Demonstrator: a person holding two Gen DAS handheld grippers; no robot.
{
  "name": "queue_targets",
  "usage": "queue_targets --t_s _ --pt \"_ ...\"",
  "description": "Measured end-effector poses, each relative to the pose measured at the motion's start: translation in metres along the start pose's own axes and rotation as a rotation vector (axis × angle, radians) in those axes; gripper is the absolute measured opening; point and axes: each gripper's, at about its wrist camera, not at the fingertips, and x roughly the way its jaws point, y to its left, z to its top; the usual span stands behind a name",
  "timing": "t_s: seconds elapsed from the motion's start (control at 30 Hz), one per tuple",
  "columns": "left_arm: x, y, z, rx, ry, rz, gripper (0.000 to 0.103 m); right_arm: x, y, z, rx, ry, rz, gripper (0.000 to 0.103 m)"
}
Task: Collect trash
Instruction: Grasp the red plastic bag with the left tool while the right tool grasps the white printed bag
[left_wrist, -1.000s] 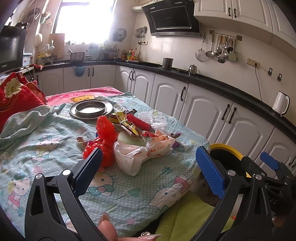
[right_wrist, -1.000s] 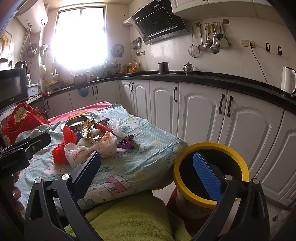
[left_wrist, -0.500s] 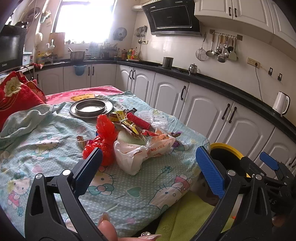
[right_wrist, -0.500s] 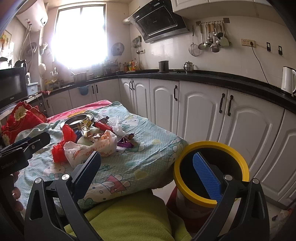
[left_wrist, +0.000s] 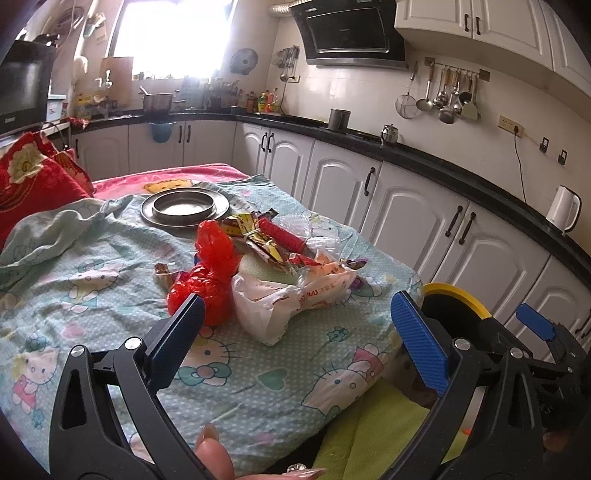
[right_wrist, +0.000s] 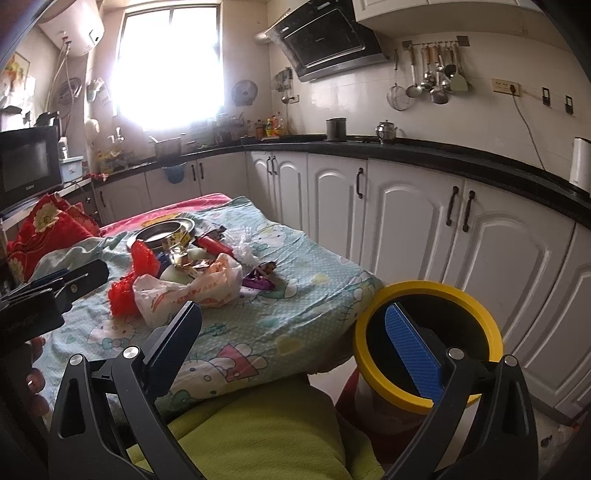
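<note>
A heap of trash lies on the cartoon-print cloth (left_wrist: 92, 280): a white plastic bag (left_wrist: 291, 299), a red plastic bag (left_wrist: 207, 273), a red tube (left_wrist: 282, 234) and crumpled wrappers (left_wrist: 255, 236). My left gripper (left_wrist: 295, 339) hovers open just in front of the heap, holding nothing. My right gripper (right_wrist: 295, 339) is open too, lower and to the right, off the table's corner. Its right finger overlaps a yellow-rimmed bin (right_wrist: 428, 295) standing on the floor beside the table. The same heap appears in the right wrist view: white bag (right_wrist: 184, 291), red bag (right_wrist: 129, 284), purple wrapper (right_wrist: 258, 282).
A metal plate with a bowl (left_wrist: 184, 208) sits beyond the trash. Red cushions (left_wrist: 33, 181) lie at the left. White cabinets (right_wrist: 406, 221) under a black counter run along the right. A lime-green garment (right_wrist: 266, 432) fills the foreground below the table edge.
Hardly anything has moved; the right wrist view has drifted very slightly. Both grippers stay open.
</note>
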Motion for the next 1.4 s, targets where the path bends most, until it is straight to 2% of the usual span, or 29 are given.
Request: queue_targets --t_s 0.4,0.7,0.87,1.13,1.2,1.4 --pt "0.006 0.046 0.004 -0.095 0.006 0.070 0.092 0.018 0.031 0.010 -0.108 0.078 0.128 0.097" --pt "0.011 0.088 0.008 -0.165 0.018 0.134 0.092 0.060 0.070 0.032 -0.189 0.138 0.243 0.097" --pt "0.021 0.107 0.006 -0.200 0.043 0.164 0.092 0.086 0.077 0.041 -0.194 0.152 0.245 0.097" --pt "0.047 0.128 0.005 -0.262 0.103 0.126 0.092 0.133 0.068 0.051 -0.160 0.184 0.211 0.096" --pt "0.055 0.129 0.006 -0.266 0.121 0.118 0.092 0.143 0.064 0.052 -0.149 0.198 0.206 0.092" --pt "0.086 0.134 0.008 -0.279 0.201 0.089 0.092 0.175 0.061 0.051 -0.139 0.259 0.202 0.071"
